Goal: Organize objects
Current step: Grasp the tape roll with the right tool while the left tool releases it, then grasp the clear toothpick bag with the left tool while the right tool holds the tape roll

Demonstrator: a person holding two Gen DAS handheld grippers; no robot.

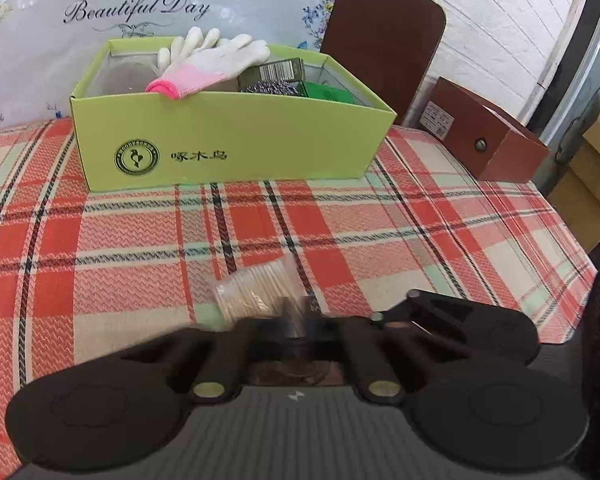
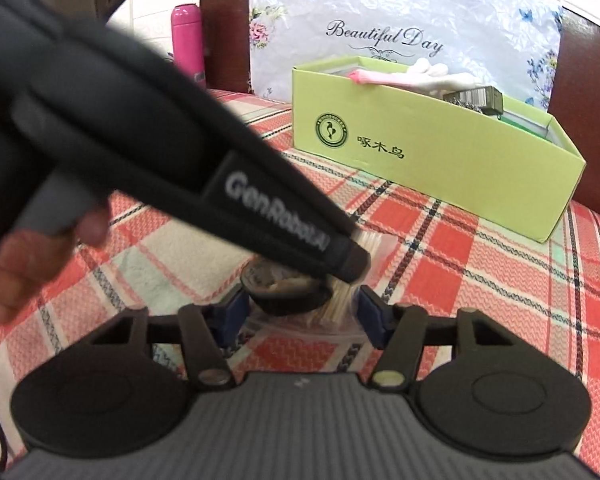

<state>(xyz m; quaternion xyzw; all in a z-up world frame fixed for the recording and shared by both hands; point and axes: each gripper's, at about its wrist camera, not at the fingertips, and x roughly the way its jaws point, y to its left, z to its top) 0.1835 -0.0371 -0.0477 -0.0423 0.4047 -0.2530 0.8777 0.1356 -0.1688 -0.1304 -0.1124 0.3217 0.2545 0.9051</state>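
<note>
A clear bag of toothpicks (image 1: 256,294) lies on the plaid tablecloth just ahead of my left gripper (image 1: 296,326), whose fingers look closed on the bag's near edge, blurred. In the right wrist view the left gripper (image 2: 356,268) reaches in from the upper left onto the same bag (image 2: 340,304). My right gripper (image 2: 298,314) is open, its blue pads either side of the bag and a dark round object (image 2: 290,298). A green box (image 1: 228,140) at the back holds a white and pink glove (image 1: 208,64) and small packages; it also shows in the right wrist view (image 2: 432,160).
A brown box (image 1: 488,136) stands at the table's right edge with a brown board (image 1: 384,36) behind it. A floral bag (image 2: 400,20) stands behind the green box. A pink bottle (image 2: 188,40) is at the back left.
</note>
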